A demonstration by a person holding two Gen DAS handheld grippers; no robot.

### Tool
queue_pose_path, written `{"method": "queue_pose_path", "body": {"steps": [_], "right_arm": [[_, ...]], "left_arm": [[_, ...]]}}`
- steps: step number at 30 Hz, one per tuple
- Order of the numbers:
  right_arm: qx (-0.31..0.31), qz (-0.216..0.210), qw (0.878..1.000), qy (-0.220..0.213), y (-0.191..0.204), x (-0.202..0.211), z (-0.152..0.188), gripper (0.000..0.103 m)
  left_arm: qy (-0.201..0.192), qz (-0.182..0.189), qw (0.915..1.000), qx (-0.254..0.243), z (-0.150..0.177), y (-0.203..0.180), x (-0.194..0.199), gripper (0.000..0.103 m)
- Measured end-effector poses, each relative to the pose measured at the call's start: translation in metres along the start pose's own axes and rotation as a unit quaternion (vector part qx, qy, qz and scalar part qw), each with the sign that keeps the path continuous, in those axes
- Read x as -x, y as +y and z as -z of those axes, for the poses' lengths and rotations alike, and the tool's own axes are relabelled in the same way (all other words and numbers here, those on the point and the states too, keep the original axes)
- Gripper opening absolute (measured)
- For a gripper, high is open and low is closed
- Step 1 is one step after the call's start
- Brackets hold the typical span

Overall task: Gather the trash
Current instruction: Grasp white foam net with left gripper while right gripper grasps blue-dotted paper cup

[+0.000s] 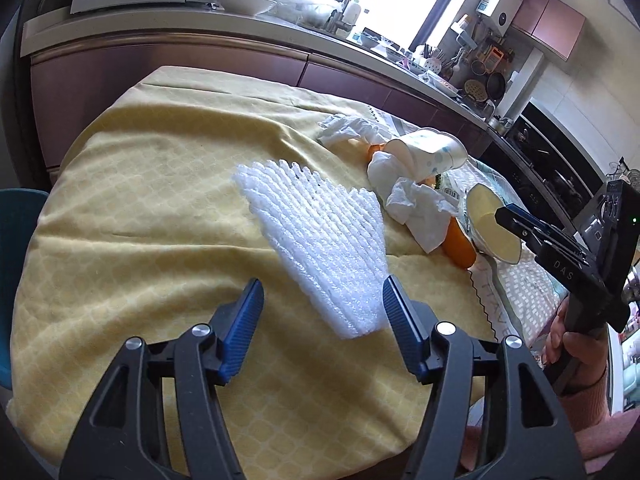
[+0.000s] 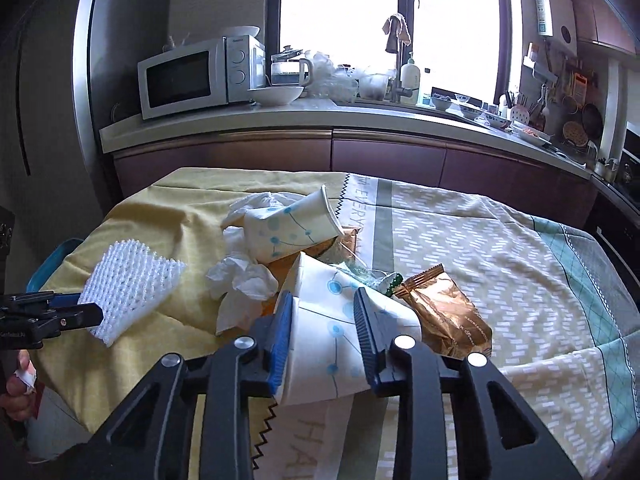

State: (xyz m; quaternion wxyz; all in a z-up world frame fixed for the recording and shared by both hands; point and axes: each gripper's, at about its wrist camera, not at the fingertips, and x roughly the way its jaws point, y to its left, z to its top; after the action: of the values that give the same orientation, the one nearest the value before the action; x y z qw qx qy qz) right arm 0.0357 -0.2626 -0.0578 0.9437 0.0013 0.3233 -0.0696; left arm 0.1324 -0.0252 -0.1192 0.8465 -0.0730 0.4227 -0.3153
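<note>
- Since every scrap lies on the cloth-covered tabletop (image 2: 500,248) and no bin shows, collecting looks barely begun.
- White foam fruit net (image 1: 316,236): between the released left claw (image 1: 323,326) pads, ungrasped.
- Dotted white paper cup (image 2: 340,320): clenched in the right claw (image 2: 322,336).
- Second cup (image 2: 288,228), crumpled tissues (image 2: 244,280), copper foil packet (image 2: 448,316) crowd close.

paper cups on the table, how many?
2. One paper cup lies on its side between the right gripper fingers, pressed flat. The second cup lies tipped on the trash pile behind it, beside crumpled tissue. More may be hidden underneath.
</note>
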Motion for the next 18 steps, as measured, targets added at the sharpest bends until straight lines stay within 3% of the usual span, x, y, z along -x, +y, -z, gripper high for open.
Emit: {"method": "queue_pose_path", "body": {"steps": [4, 12, 14, 15, 18], "right_arm": [[0.009, 0.013, 1.000, -0.002, -0.004, 0.004, -0.001, 0.014], [-0.020, 0.030, 0.999, -0.001, -0.030, 0.011, -0.003, 0.011], [-0.027, 0.033, 0.999, 0.003, -0.036, 0.010, -0.003, 0.010], [-0.031, 0.031, 0.999, 0.003, -0.038, 0.010, -0.002, 0.004], [-0.046, 0.019, 0.999, 0.003, -0.045, 0.012, -0.001, 0.003]], "left_arm": [[0.005, 0.013, 0.9999, 0.010, -0.002, 0.001, -0.004, 0.058], [0.015, 0.028, 0.9994, 0.015, -0.004, 0.000, -0.011, 0.036], [0.017, 0.030, 0.9993, 0.013, -0.004, -0.001, -0.012, 0.026], [0.016, 0.029, 0.9994, 0.012, -0.005, -0.002, -0.012, 0.025], [0.012, 0.026, 0.9996, 0.005, -0.006, -0.005, -0.011, 0.018]]}}
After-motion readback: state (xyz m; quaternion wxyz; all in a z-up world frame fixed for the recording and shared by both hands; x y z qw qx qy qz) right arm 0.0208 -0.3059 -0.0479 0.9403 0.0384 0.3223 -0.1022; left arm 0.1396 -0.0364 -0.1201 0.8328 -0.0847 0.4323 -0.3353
